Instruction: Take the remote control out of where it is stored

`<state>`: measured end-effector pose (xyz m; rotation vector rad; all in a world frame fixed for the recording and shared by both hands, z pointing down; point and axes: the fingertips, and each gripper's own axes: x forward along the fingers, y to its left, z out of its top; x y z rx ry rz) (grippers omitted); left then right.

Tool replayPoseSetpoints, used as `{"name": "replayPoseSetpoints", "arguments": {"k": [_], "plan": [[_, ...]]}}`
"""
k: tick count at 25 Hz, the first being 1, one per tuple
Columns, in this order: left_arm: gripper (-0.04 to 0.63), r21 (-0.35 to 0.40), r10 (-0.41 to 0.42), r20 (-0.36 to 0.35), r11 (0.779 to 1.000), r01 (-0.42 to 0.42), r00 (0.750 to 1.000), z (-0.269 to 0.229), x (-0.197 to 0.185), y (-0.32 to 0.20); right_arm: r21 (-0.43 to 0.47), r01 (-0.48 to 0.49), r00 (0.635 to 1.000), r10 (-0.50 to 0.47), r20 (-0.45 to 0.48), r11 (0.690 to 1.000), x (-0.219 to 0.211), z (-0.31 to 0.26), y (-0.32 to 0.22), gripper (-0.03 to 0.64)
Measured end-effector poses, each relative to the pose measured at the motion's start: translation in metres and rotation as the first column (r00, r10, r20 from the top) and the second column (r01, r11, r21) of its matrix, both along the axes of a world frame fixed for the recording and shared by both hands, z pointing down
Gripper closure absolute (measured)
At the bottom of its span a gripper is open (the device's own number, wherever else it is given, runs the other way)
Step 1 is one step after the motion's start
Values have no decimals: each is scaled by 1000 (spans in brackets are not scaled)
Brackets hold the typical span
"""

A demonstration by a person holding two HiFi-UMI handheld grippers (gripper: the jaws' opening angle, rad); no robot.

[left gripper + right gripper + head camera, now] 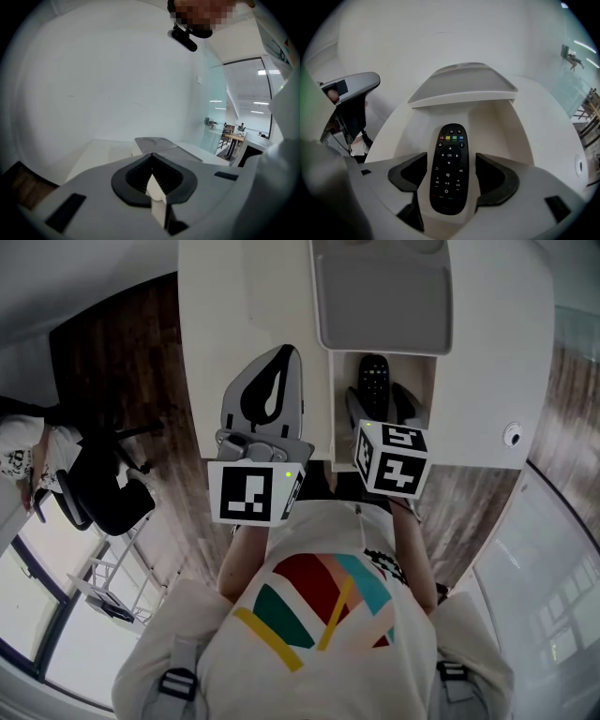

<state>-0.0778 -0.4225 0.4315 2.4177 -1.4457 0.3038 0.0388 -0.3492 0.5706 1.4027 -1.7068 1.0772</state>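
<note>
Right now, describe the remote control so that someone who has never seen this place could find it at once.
Start at the big white unit, where a grey lid stands open above a compartment. The remote control lies flat inside, with the open right tool astride it. It is the only black thing in there, slim, with a row of coloured buttons.

Two grippers [284, 357] [378, 397], one remote control [374, 374], one compartment [422, 381].

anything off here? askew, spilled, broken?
Nothing stands out. The black oval remote control lies flat, buttons up, straight in the open white compartment, whose grey lid is raised behind it. The right tongs are open astride it; the left tongs are shut and empty. No spill or damage shows.
</note>
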Motion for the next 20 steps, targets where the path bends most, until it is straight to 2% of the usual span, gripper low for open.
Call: {"name": "replayPoseSetpoints", "arguments": {"k": [4,12,20], "plan": [[589,-9,-1,-10,1000,1,1000,0,2,1,-7,15,999,-15,-43,1000,10,-2,2,368],[588,-30,-13,-12,999,13,1000,12,-6,-1,-3,20,999,-20,-40,1000,2,3,-1,371],[589,-31,-2,-10,1000,2,1000,12,3,0,6,29,999,-29,-23,1000,2,1,-2,374]]}}
